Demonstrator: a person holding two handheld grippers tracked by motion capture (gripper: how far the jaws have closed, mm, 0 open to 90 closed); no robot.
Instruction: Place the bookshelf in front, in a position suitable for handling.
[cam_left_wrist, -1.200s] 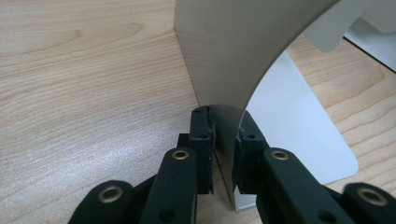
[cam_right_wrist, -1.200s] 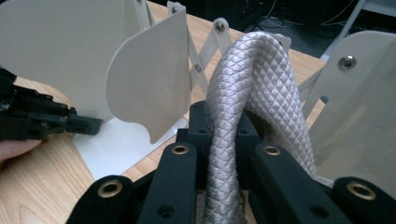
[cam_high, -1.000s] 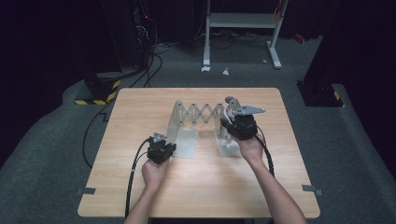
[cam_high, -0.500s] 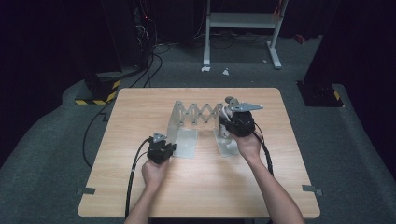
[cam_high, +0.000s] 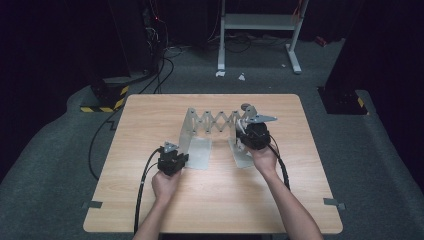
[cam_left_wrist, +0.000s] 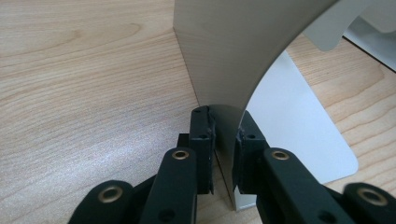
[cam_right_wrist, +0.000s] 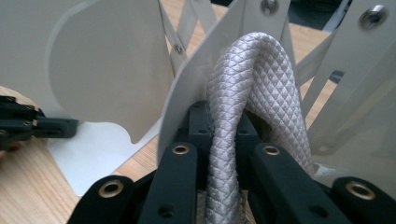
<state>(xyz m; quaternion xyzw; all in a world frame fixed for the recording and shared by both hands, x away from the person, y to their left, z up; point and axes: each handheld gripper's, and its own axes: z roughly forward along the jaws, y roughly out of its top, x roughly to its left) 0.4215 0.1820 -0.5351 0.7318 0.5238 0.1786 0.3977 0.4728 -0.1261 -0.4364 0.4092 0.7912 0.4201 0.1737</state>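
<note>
A grey metal scissor-lattice rack (cam_high: 215, 121) stands mid-table between two upright end plates, each with a flat foot. My left gripper (cam_high: 179, 156) is at the left plate's near edge. In the left gripper view its jaws (cam_left_wrist: 225, 140) are shut on the thin edge of that plate (cam_left_wrist: 224, 56), just above the foot (cam_left_wrist: 299, 140). My right gripper (cam_high: 248, 134) is at the right end plate. Its jaws (cam_right_wrist: 224, 126) are shut on a white braided rope loop (cam_right_wrist: 243, 74) that hangs from that plate. The left gripper (cam_right_wrist: 28, 123) also shows far off in the right gripper view.
The wooden table (cam_high: 150, 115) has bare room in front of and beside the rack. On the dark floor behind stand a white metal frame (cam_high: 260, 22) and a base with black-and-yellow stripes (cam_high: 107, 97), with cables trailing nearby. Tape marks sit at the table's front corners.
My right gripper has sunk slightly, still holding the rope loop. The left gripper and the rack have stayed put.
</note>
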